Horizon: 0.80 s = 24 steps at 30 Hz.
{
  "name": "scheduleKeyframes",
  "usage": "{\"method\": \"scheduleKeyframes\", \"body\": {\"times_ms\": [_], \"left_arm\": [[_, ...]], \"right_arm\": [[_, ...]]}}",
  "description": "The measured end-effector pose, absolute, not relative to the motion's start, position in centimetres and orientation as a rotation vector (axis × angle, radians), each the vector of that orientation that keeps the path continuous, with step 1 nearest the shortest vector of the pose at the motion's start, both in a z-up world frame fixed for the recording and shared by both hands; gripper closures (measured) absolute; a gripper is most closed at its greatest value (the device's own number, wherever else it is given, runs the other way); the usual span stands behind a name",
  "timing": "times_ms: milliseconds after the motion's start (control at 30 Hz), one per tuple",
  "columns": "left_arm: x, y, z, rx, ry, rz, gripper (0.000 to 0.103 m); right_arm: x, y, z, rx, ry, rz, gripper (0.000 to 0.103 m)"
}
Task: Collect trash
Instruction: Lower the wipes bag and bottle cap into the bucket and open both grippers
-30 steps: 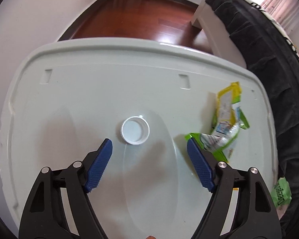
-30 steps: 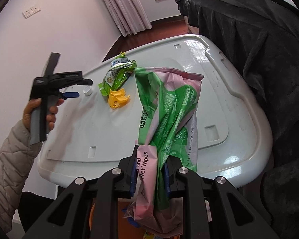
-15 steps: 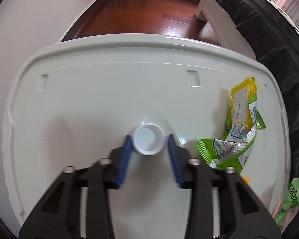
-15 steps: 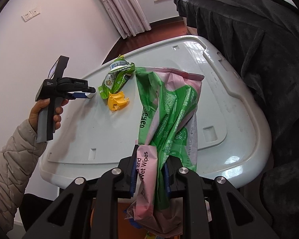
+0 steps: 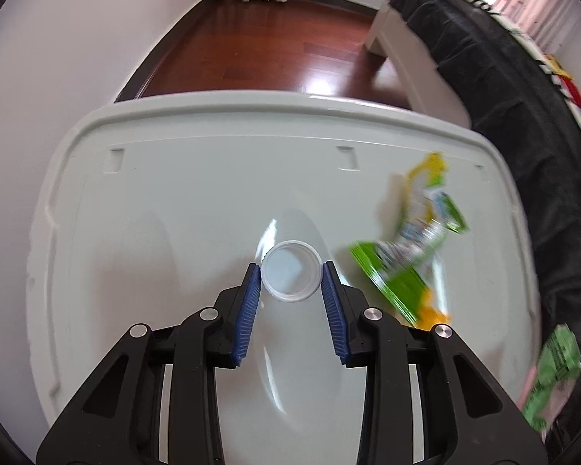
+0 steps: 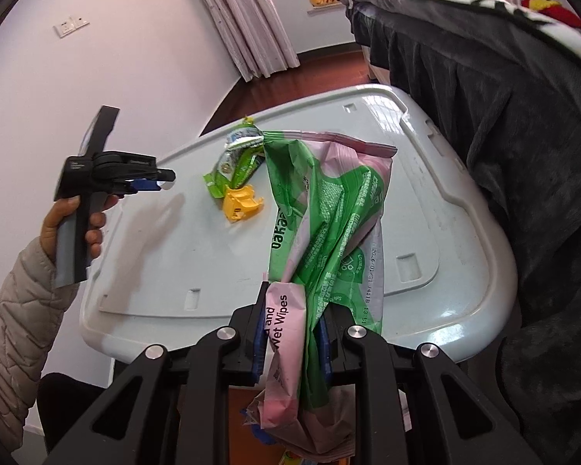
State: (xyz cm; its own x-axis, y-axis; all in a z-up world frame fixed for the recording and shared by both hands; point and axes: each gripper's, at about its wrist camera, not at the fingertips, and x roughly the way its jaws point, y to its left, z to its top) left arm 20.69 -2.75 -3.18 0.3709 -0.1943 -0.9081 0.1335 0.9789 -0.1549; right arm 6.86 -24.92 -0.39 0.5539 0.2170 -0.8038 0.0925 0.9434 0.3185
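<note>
Right wrist: gripper [image 6: 292,343] clamps wipes bag [image 6: 329,209], label apparently "Wet Wipes".

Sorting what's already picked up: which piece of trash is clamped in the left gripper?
The small white bottle cap, pinched between the left gripper's blue pads. The green snack wrapper and yellow plastic piece lie loose on the lid; the wet-wipes bag is in the right gripper.

Left gripper [image 5: 291,267] pitched steeply down over the pale lid [image 5: 197,209]; blue pads [image 5: 248,306] pressed on either side of the white cap [image 5: 291,277], cap lifted clear of the lid; bare hand [image 6: 75,224] wrapped on its handle, quilted beige sleeve [image 6: 15,317] behind; right gripper [image 6: 292,333] at the lid's near edge, jaws clamped on the wipes bag [image 6: 325,232].
</note>
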Motion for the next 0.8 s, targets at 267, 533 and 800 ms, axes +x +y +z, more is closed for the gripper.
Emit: {"method": "scheduleKeyframes", "body": {"times_ms": [267,533,800], "left_arm": [[8.5,-2.9,1.1,-0.031,1.145,-0.321,0.071],[-4.9,-4.1,-2.3,-0.035,1.266,-0.422,0.071],[-10.2,-5.5,-8.5,-0.04,1.41,-0.439,0.071]], "right_arm": [[3.2,-22.4,2.3,0.291,0.991,0.127,0.082],[-2.3,-19.0,0.3,0.268,1.124,0.211,0.081],[-5.1,-16.0,-3.4,0.265,1.256,0.281,0.081]]}}
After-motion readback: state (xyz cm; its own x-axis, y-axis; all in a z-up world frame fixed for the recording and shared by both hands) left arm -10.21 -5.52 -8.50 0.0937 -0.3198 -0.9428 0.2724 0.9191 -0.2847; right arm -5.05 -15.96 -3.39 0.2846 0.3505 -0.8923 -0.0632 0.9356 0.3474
